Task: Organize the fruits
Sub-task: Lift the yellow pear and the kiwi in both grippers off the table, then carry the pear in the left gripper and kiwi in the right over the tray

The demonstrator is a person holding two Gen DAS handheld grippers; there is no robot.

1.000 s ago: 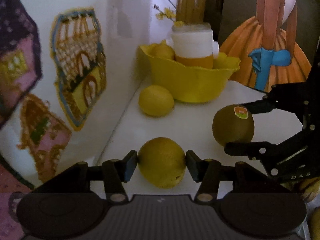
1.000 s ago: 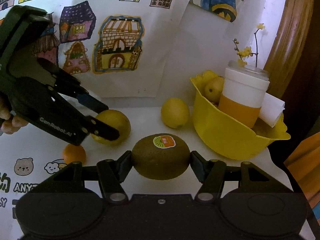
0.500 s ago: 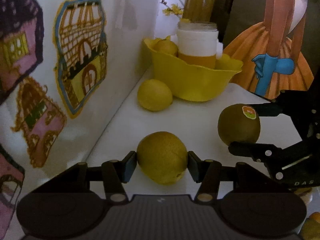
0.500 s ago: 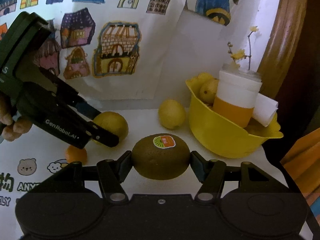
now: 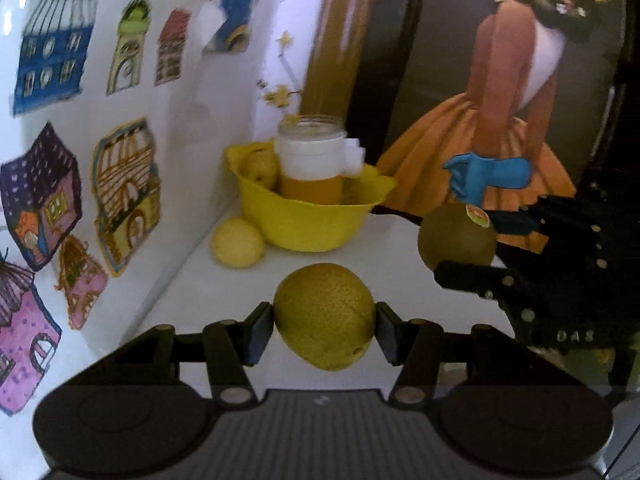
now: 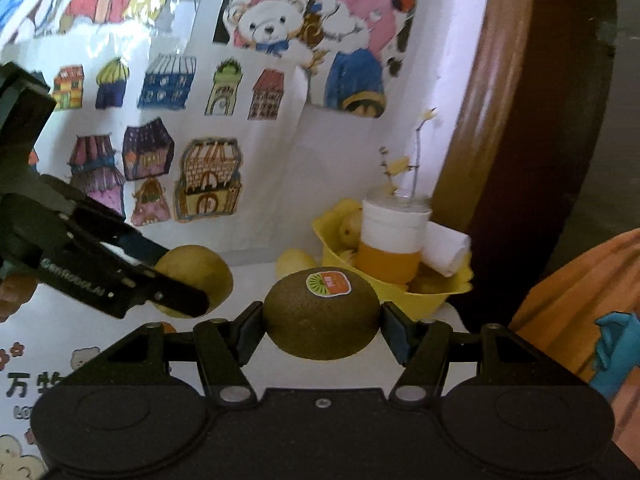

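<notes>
My left gripper (image 5: pixel 324 326) is shut on a yellow-green pear (image 5: pixel 325 316) and holds it above the white table (image 5: pixel 384 264). My right gripper (image 6: pixel 322 324) is shut on a brown kiwi (image 6: pixel 322 316) with an orange and green sticker, also held in the air. The kiwi (image 5: pixel 456 238) and right gripper show at the right of the left wrist view. The pear (image 6: pixel 200 276) and left gripper show at the left of the right wrist view. A yellow bowl (image 5: pixel 308 220) stands at the far end of the table by the wall; it also shows in the right wrist view (image 6: pixel 424 300).
The bowl holds a white and orange cup (image 5: pixel 312 164), a pear (image 5: pixel 262 166) and a rolled white tissue (image 6: pixel 444 248). A lemon (image 5: pixel 238 242) lies on the table left of the bowl. A small orange (image 6: pixel 166 326) lies under the left gripper. A wall with house drawings (image 5: pixel 124 188) runs along the left.
Both grippers have risen with their fruit, so the table and bowl sit lower and farther in both views. The pear has left the table.
</notes>
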